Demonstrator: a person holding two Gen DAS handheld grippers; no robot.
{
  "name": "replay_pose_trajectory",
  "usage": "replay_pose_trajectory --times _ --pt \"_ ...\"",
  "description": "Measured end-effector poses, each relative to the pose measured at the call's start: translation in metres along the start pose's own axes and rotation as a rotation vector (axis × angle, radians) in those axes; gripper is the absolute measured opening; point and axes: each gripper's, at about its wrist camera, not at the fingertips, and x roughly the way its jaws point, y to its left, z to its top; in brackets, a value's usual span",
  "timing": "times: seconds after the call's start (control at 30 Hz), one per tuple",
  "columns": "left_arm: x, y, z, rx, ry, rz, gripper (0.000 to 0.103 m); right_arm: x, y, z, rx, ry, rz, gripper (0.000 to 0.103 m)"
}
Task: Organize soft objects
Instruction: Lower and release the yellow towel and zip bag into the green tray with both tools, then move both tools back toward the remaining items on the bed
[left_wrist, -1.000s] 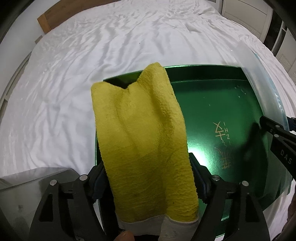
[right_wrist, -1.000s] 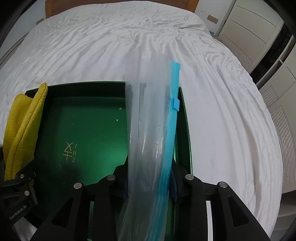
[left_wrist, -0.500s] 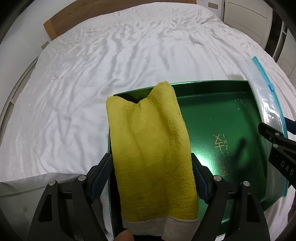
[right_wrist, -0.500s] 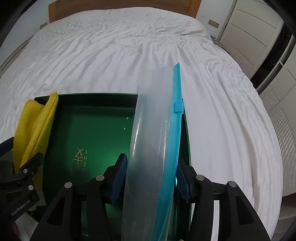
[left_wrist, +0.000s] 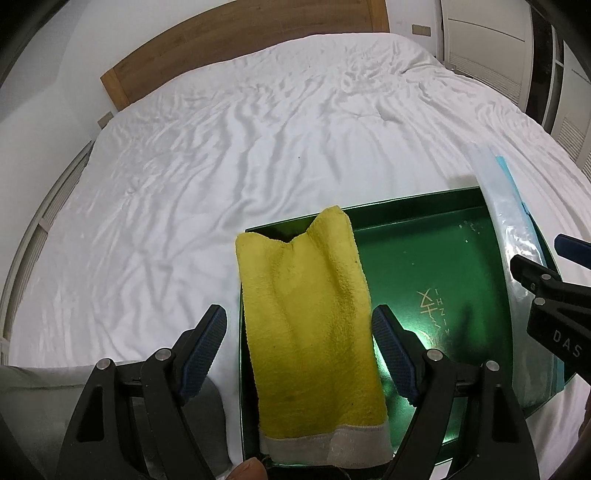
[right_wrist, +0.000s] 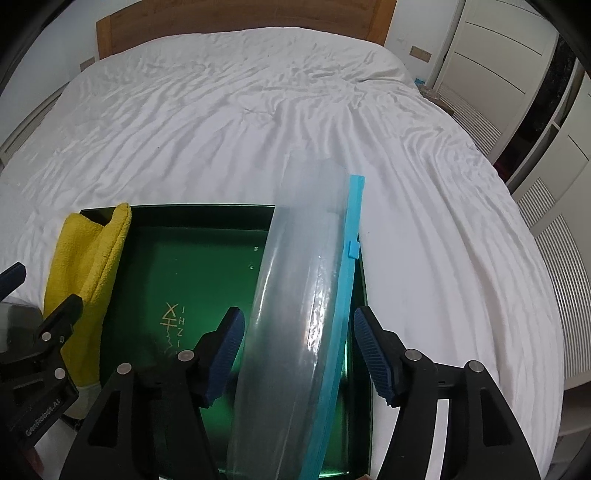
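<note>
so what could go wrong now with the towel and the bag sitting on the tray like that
The yellow towel hangs over the left rim of the green tray, part on the sheet; it may slide off.

The zip bag lies curved along the right rim and past the far edge, so it could slip onto the bed.

The right claw is opening with the bag between its pads; either claw could snag its item.

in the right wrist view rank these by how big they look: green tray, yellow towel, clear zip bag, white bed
1. white bed
2. green tray
3. clear zip bag, though it lies nearest the camera, which inflates it
4. yellow towel, partly hidden by the left gripper
</note>
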Motion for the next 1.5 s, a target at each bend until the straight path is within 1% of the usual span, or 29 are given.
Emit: replay_pose_trajectory --times 0.1,0.2,0.37,0.43,0.6,0.7,0.77,0.9,1.07,1.17,1.3,1.4,1.43,1.5 --pt "-0.002 0.0 0.0 0.005 -0.005 0.003 0.076 -0.003 0.0 -0.001 0.004 -0.002 -0.002 0.062" --pt "-0.008 -0.003 -0.003 0.012 -0.01 -0.012 0.076 -0.006 0.001 0.001 0.002 -0.004 -0.002 0.062" --pt "-0.028 -0.011 -0.009 0.01 -0.016 -0.078 0.076 -0.023 -0.002 -0.002 0.012 -0.02 -0.015 0.062" --pt "-0.036 -0.016 -0.013 0.025 -0.017 -0.101 0.076 -0.031 -0.003 -0.005 0.018 -0.028 -0.021 0.062" --pt "-0.054 -0.022 -0.032 0.034 -0.001 -0.162 0.076 -0.056 -0.011 -0.019 0.031 -0.038 -0.062 0.063" --pt "-0.069 -0.021 -0.047 0.019 0.015 -0.216 0.076 -0.072 -0.015 -0.03 0.043 -0.04 -0.081 0.063" --pt "-0.085 -0.019 -0.062 0.03 0.016 -0.253 0.076 -0.086 -0.015 -0.039 0.047 -0.049 -0.087 0.063" --pt "-0.116 -0.004 -0.09 0.051 0.014 -0.298 0.076 -0.12 -0.009 -0.069 0.045 -0.056 -0.096 0.063" --pt "-0.155 0.041 -0.133 0.057 0.02 -0.332 0.076 -0.17 0.014 -0.114 0.053 -0.067 -0.08 0.063" --pt "-0.175 0.077 -0.157 0.064 0.008 -0.323 0.076 -0.205 0.038 -0.142 0.04 -0.068 -0.056 0.063" --pt "-0.196 0.132 -0.188 0.055 0.002 -0.292 0.076 -0.246 0.081 -0.166 0.022 -0.067 -0.004 0.063" --pt "-0.207 0.177 -0.21 0.049 -0.001 -0.249 0.076 -0.272 0.122 -0.177 0.0 -0.067 0.043 0.063" --pt "-0.211 0.198 -0.219 0.043 0.0 -0.228 0.076 -0.277 0.134 -0.178 -0.008 -0.065 0.061 0.063" --pt "-0.214 0.226 -0.23 0.037 0.012 -0.206 0.076 -0.289 0.16 -0.182 -0.034 -0.068 0.083 0.063"
